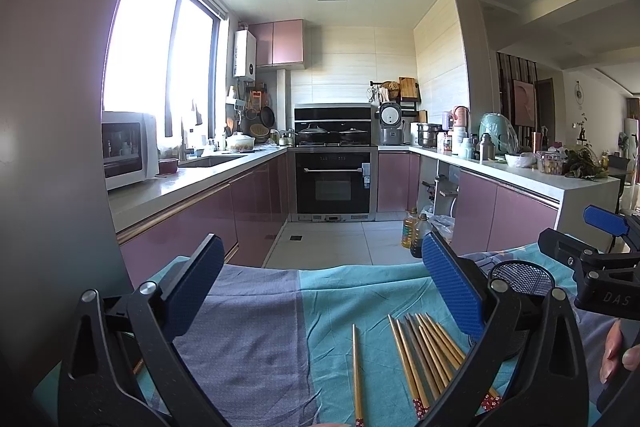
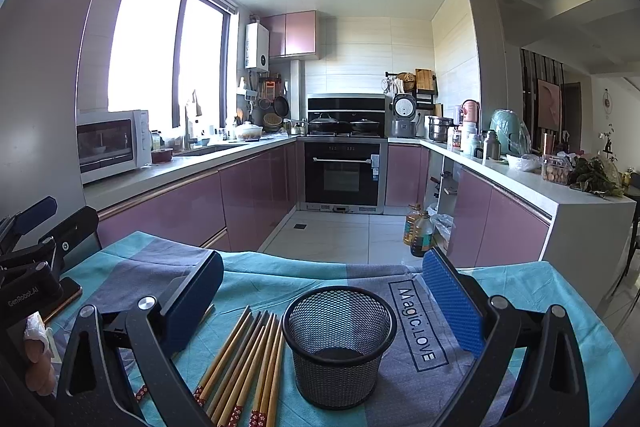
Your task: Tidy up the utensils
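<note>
We see a tabletop (image 2: 520, 291) covered by a teal and grey-blue cloth (image 2: 256, 275) printed with "Magic.LOVE", set at the near end of a U-shaped kitchen with pink-purple cabinets, pale counters and a white tiled floor. A black oven (image 2: 344, 171) sits at the far wall, a white microwave (image 2: 114, 145) on the left counter below a bright window, and oil bottles (image 2: 418, 229) stand on the floor to the right. On the cloth a black mesh cup (image 2: 339, 339) stands upright and empty, and a bundle of wooden chopsticks (image 2: 248, 363) lies just to its left, with one more chopstick (image 1: 356, 375) lying apart, further left. Our left claw (image 1: 320, 287) and right claw (image 2: 326, 291) both hover spread wide above the cloth, gripping nothing.
</note>
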{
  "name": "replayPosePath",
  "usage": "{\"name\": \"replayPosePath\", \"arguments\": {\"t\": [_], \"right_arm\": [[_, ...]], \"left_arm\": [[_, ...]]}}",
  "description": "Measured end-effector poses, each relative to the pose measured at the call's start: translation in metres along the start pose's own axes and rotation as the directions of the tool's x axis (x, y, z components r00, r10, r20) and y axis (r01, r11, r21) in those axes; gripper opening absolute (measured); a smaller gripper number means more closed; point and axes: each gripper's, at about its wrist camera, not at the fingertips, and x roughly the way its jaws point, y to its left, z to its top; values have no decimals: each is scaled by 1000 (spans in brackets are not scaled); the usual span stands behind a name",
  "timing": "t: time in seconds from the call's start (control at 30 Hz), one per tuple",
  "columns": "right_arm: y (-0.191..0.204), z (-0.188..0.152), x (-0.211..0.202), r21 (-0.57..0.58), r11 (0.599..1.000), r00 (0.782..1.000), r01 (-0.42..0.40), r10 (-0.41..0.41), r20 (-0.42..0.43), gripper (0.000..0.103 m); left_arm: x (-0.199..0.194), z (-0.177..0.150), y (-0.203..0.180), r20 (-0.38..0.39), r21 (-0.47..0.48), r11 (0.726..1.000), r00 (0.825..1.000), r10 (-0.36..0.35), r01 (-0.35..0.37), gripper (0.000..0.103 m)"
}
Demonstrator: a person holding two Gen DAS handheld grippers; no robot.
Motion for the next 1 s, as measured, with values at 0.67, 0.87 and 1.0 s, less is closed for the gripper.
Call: {"name": "replayPosePath", "arguments": {"t": [0.67, 0.87, 1.0], "right_arm": [[-1, 1, 0, 6, 1000, 1000, 2, -2, -2, 97], [-1, 1, -1, 5, 1000, 1000, 2, -2, -2, 97], [-2, 1, -1, 6, 1000, 1000, 1, -1, -4, 97]], "left_arm": [[-2, 0, -1, 2, 5, 1000, 1000, 3, -3, 97], [-2, 1, 0, 3, 4, 1000, 1000, 2, -2, 97], [-2, 0, -1, 2, 4, 1000, 1000, 3, -3, 97]]}}
